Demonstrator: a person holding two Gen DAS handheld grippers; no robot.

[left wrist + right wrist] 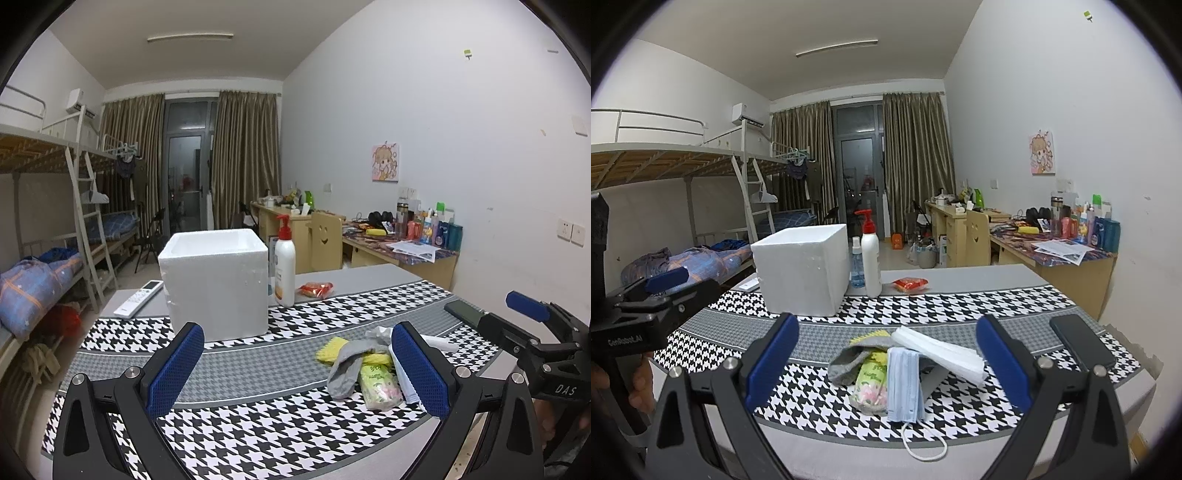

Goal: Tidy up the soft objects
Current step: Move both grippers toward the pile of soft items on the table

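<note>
Worktop (pixel 979 275) under a houndstooth cloth (pixel 960 302), largest thing in both views. White foam box (pixel 801 273) standing open-topped toward the back left, on the cloth. Just right of it, a white pump bottle (pixel 870 258) with a red head, upright; a small blue bottle (pixel 856 267) tucked between box and pump bottle. Red packet (pixel 910 284) lying near the bottle, on bare grey. Dark phone (pixel 1082 345) flat at the right edge.

Left gripper (pixel 297 363) low over the near cloth, jaws spread wide, holding nothing. Right gripper (pixel 886 363) likewise, jaws spread wide and empty, the pile lying between them.

Pile of soft things, front centre: white pad (pixel 938 352) leaning on top, grey sock (pixel 846 365) at left, blue mask (pixel 903 384) with its ear loop trailing forward, green tissue pack (pixel 871 380) between sock and mask, yellow cloth (pixel 330 349) underneath, perhaps a sponge cloth.
</note>
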